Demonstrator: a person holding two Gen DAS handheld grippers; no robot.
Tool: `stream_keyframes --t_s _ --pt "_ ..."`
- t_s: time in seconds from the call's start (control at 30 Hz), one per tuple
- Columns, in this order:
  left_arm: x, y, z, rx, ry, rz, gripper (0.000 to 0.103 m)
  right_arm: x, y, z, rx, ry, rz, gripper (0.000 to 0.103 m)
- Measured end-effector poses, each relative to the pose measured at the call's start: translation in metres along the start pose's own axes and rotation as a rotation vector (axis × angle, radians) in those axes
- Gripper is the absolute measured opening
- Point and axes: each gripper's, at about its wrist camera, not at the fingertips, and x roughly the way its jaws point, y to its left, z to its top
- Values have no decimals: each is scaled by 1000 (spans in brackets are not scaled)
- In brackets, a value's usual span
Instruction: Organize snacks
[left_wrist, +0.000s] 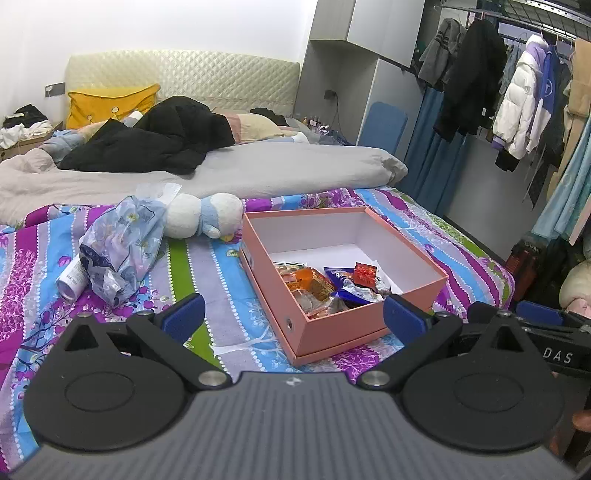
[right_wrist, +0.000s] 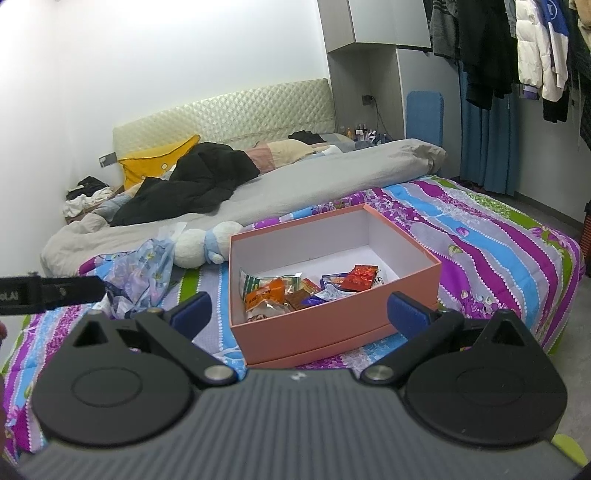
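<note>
An open pink box (left_wrist: 332, 326) sits on the striped bedspread and also shows in the right wrist view (right_wrist: 314, 328). Several snack packets (left_wrist: 332, 282) lie in its near half, orange, red and blue ones (right_wrist: 295, 291). A crumpled bluish plastic bag (left_wrist: 118, 247) lies left of the box, also seen in the right wrist view (right_wrist: 144, 269). My left gripper (left_wrist: 293, 319) is open and empty, just in front of the box. My right gripper (right_wrist: 299, 312) is open and empty, held before the box's near wall.
A white and blue plush toy (left_wrist: 203, 218) lies behind the bag. A white tube (left_wrist: 72, 278) lies under the bag's left side. A grey duvet (left_wrist: 258, 170) and black clothes (left_wrist: 155, 140) cover the far bed. Hanging clothes (left_wrist: 517, 103) are on the right.
</note>
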Motion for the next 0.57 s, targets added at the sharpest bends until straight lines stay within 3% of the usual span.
stream_keyframes --t_s 0.57 --pt "0 -1 -2 -11 6 -6 103 0 1 0 2 2 -1 103"
